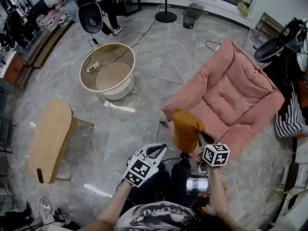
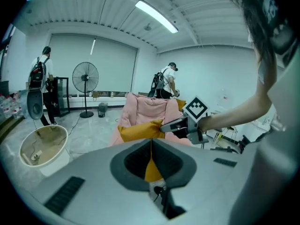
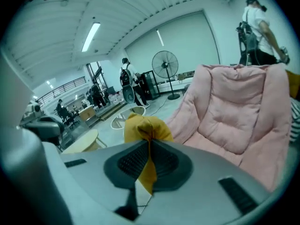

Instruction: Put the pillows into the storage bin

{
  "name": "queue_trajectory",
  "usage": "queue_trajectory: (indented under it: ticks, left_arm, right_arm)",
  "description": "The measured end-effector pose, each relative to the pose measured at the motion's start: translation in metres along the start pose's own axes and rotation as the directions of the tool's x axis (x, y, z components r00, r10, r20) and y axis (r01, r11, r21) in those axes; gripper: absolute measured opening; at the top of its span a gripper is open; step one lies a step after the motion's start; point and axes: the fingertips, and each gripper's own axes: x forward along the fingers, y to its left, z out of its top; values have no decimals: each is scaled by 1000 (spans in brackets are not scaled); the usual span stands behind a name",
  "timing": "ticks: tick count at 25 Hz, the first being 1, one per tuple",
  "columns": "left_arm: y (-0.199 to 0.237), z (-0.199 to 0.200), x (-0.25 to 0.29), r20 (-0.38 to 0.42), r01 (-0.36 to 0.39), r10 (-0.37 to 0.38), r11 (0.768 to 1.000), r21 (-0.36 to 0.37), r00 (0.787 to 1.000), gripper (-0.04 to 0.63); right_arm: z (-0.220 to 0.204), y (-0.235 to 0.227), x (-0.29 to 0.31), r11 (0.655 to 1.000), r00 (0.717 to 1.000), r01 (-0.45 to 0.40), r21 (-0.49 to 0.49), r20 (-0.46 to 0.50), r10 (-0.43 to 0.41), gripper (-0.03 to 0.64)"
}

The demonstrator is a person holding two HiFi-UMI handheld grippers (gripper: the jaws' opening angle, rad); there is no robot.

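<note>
A mustard-yellow pillow (image 1: 186,129) hangs in the air in front of the pink lounge chair (image 1: 236,100). My right gripper (image 1: 202,138) is shut on its near edge, and yellow fabric (image 3: 149,125) bunches up between the jaws in the right gripper view. My left gripper (image 1: 163,147) sits just left of the pillow's lower part. It is shut too, with a strip of yellow cloth (image 2: 151,165) pinched in its jaws. The left gripper view also shows the right gripper (image 2: 164,125) clamped on the pillow (image 2: 138,130). The round cream storage bin (image 1: 107,73) stands on the floor, far left of the chair.
An oval wooden table (image 1: 50,136) stands at the left. Cables run over the marble floor (image 1: 159,76) between bin and chair. A fan stand (image 1: 166,16) and a small waste bin (image 1: 192,11) are at the back. People stand in the distance (image 2: 40,86). Clutter lies at the right (image 1: 288,114).
</note>
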Motion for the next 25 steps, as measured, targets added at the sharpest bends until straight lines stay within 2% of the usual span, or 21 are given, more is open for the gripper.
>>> queue_trajectory:
  ticks: [3,8,14,19,25]
  left_arm:
    - [-7,-3,-6,-2,46,-46,999,24,999,14]
    - [-20,-8,-2,-14,128,-128,990,52,992,14]
    - [-58,-10,19,-45,261,-258,961,93,965,14]
    - [-108,-13,35,-84,398,-390,903,161,917,14]
    - [-183,-12,57,-131,514,-498,825,234,858,14]
  right_arm:
    - [10,13,-21,998,997,29,51,69,-33,20]
    - [4,21,-53,993,990,104,56,85,-108,20]
    - [-26,-3,-110,967,969,202,158,112,-221,20]
    - [-62,-18,-177,921,933,276,274,155,-326,20]
    - [-109,-46,-261,858,875,365,362,181,-449,20]
